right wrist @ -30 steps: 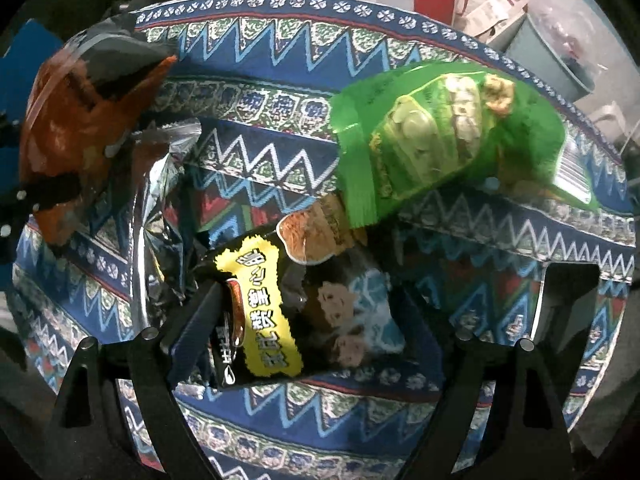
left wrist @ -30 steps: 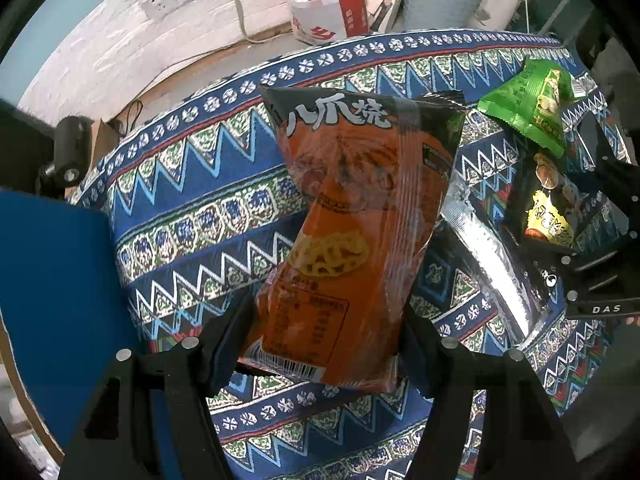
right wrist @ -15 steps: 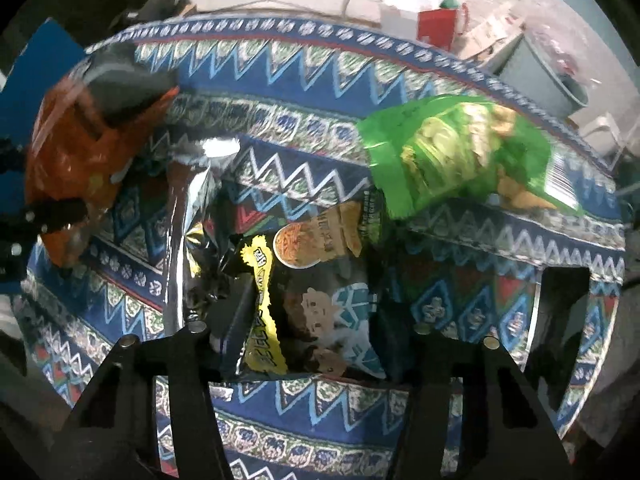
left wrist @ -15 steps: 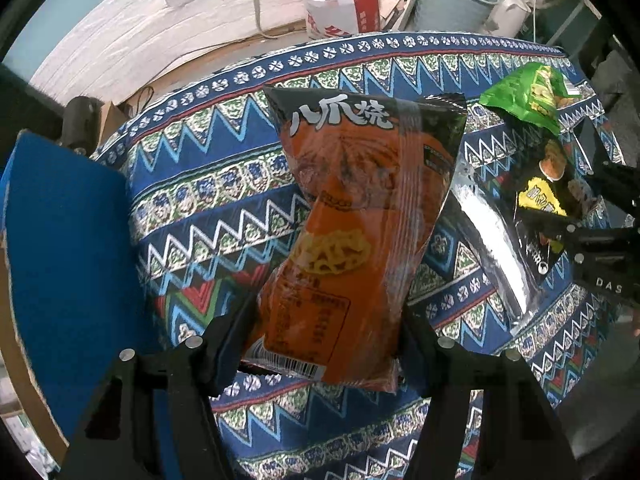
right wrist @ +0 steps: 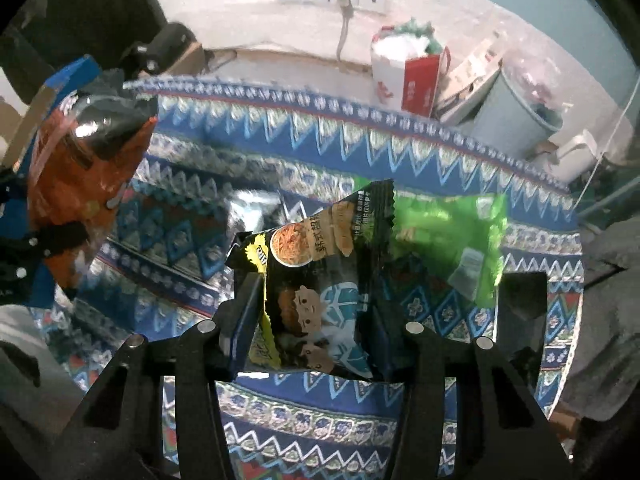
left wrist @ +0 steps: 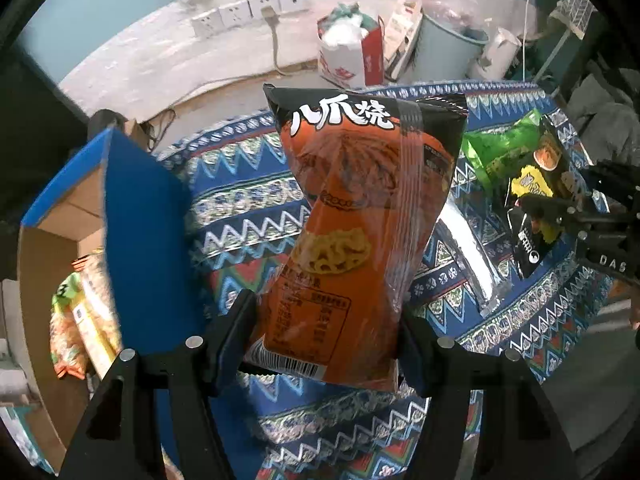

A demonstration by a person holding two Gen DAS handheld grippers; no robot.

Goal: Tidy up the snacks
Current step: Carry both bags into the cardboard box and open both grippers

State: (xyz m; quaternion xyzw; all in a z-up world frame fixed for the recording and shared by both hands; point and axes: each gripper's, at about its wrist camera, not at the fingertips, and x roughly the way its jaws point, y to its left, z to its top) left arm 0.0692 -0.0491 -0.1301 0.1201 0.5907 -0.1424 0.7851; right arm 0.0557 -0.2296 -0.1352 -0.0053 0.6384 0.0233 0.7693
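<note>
My left gripper (left wrist: 324, 312) is shut on the lower end of an orange snack bag (left wrist: 360, 208), which hangs clear above the patterned tablecloth (left wrist: 248, 200). In the right wrist view my right gripper (right wrist: 316, 300) has its jaws closing, and its pads press a black snack bag (right wrist: 320, 280) with a yellow stripe that is off the cloth. A green snack bag (right wrist: 448, 232) and a silver packet (right wrist: 248, 208) lie on the table behind it. The right wrist view also shows the orange snack bag (right wrist: 80, 184) at far left.
A blue cardboard box (left wrist: 140, 240) stands open at the table's left, with several snack packs (left wrist: 80, 312) inside. On the floor beyond the table are a red-and-white bag (left wrist: 352, 56), a grey bin (left wrist: 448, 52) and wall sockets (left wrist: 248, 12).
Both grippers have risen. The right jaws closed from wide open onto the black snack bag and lifted it off the cloth. The blue box's open inside has come into the left view.
</note>
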